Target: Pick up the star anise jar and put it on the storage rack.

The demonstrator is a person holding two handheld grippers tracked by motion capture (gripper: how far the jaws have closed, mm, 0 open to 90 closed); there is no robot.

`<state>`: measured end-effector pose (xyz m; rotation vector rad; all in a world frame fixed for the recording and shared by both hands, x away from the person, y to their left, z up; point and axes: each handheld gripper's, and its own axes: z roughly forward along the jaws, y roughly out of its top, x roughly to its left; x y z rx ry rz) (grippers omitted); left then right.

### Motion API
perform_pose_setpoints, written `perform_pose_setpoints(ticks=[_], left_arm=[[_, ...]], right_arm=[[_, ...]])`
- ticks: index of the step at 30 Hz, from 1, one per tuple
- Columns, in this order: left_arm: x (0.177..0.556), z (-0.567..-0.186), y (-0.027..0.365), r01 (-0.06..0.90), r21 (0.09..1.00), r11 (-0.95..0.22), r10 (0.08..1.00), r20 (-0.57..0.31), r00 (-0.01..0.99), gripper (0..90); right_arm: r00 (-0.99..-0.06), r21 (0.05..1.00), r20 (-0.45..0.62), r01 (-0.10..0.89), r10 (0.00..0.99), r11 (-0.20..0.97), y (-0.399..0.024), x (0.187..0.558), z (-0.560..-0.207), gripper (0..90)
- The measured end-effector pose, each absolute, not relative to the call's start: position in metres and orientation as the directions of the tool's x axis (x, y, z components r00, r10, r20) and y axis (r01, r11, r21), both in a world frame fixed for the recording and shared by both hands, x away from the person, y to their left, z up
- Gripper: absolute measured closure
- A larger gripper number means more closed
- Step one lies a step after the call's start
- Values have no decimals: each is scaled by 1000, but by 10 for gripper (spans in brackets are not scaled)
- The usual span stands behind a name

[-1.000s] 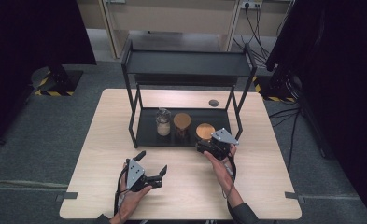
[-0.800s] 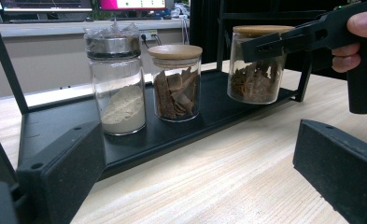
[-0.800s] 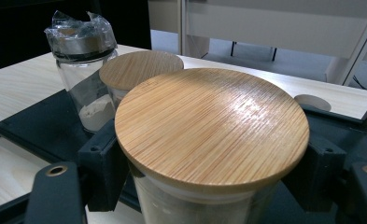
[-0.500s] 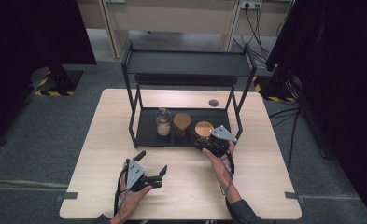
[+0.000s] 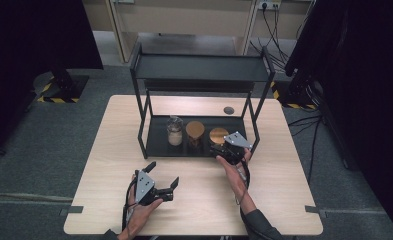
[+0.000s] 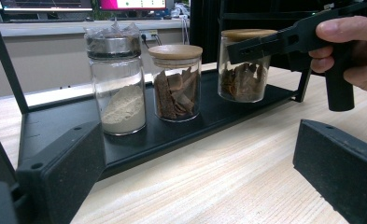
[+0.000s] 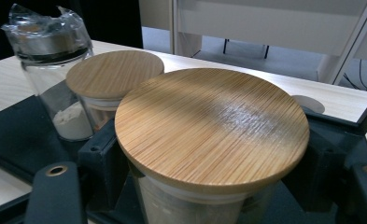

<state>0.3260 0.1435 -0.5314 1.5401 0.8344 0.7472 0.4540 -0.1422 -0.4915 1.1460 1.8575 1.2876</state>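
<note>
right gripper [image 5: 223, 148] clamped on bamboo-lidded jar [image 7: 211, 126] | jar shifted toward 6 o'clock since earlier (leaving shelf [image 5: 156, 145]) | left gripper [image 5: 160, 181] idle, jaws apart | 2 jars remain

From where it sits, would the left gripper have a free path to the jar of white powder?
Probably yes. The left gripper rests open on the table, and bare wood lies between it and the white-powder jar at the rack's open front; the right gripper is busy at the far jar.

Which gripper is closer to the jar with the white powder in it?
The right one, though not by much. The right gripper is clamped on the right-hand jar, two jars along the black tray from the powder jar. The left gripper sits open on the table, in front of the tray.
</note>
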Motion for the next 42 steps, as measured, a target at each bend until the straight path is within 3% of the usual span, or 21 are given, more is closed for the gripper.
perform_pose_setpoints(ticks=[42], left_arm=[[326, -531, 144, 101, 992, -70, 840, 4, 542, 20]], right_arm=[[-429, 938, -9, 309, 903, 156, -134, 481, -498, 259]])
